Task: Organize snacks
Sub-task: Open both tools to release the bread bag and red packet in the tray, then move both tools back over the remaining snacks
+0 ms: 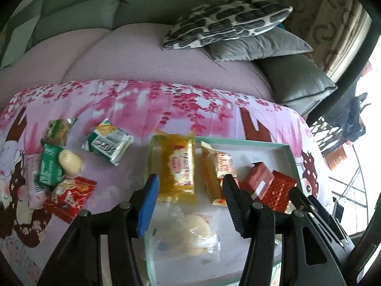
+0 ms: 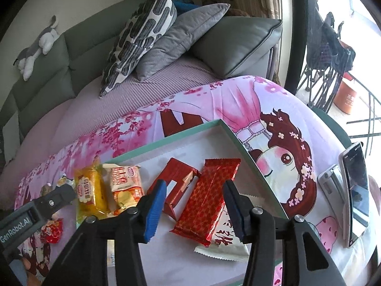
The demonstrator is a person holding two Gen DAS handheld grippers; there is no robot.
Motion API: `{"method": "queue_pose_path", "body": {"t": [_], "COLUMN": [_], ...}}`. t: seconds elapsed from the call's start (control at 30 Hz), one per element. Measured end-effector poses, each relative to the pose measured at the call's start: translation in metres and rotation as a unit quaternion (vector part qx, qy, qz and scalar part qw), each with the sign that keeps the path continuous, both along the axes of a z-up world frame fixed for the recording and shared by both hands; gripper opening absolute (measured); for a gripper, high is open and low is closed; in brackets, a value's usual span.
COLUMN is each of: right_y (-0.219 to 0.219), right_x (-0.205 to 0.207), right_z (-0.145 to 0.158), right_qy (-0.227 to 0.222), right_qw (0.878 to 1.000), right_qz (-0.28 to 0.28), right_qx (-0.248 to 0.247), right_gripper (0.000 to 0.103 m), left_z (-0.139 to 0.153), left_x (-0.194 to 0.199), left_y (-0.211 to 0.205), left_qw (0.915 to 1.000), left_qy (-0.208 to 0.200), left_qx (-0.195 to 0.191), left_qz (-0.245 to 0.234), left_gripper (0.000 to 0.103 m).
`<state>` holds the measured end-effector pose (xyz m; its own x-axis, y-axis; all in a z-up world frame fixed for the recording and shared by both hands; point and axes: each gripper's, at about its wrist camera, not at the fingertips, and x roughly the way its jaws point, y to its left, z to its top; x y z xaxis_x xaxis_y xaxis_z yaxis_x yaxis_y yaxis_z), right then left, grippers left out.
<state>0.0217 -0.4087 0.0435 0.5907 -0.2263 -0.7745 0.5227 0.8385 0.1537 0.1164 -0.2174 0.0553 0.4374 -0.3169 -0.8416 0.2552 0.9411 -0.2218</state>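
Note:
A shallow white tray with a teal rim (image 1: pixel 262 144) (image 2: pixel 166 140) lies on the pink printed cloth. In it are a yellow packet (image 1: pixel 177 164) (image 2: pixel 89 190), an orange-and-white packet (image 1: pixel 221 166) (image 2: pixel 126 186), a clear bag of pale cakes (image 1: pixel 197 233), a folded red packet (image 2: pixel 176 181), a red patterned bar (image 2: pixel 209 195) and a white packet (image 2: pixel 226 240) under it. My left gripper (image 1: pixel 190 202) is open just above the yellow packet, pads off it. My right gripper (image 2: pixel 194 208) is open over the red bar without pressing it.
Left of the tray lie loose snacks: green packets (image 1: pixel 109 143) (image 1: pixel 48 166), a pale round cake (image 1: pixel 70 162) and a red packet (image 1: pixel 71 193). A phone (image 2: pixel 356 195) stands at the right. Pillows (image 2: pixel 142 38) rest on the sofa behind.

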Motion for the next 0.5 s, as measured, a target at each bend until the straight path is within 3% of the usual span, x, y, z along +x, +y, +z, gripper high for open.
{"method": "queue_pose_path", "body": {"t": [0.37, 0.5], "right_y": [0.008, 0.011], "right_x": [0.007, 0.010], "right_z": [-0.008, -0.012], "right_qy": [0.015, 0.027], "right_qw": [1.000, 0.999], "right_qz": [0.025, 0.030], "right_qx": [0.012, 0.008], "right_gripper": [0.054, 0.064], "left_z": [-0.020, -0.030], "left_x": [0.013, 0.015], "left_y": [0.030, 0.043], "left_qw": [0.9980, 0.9960], "left_qy": [0.021, 0.036], "left_qx": [0.035, 0.037], "left_qz": [0.049, 0.073], "left_gripper": [0.057, 0.077]}}
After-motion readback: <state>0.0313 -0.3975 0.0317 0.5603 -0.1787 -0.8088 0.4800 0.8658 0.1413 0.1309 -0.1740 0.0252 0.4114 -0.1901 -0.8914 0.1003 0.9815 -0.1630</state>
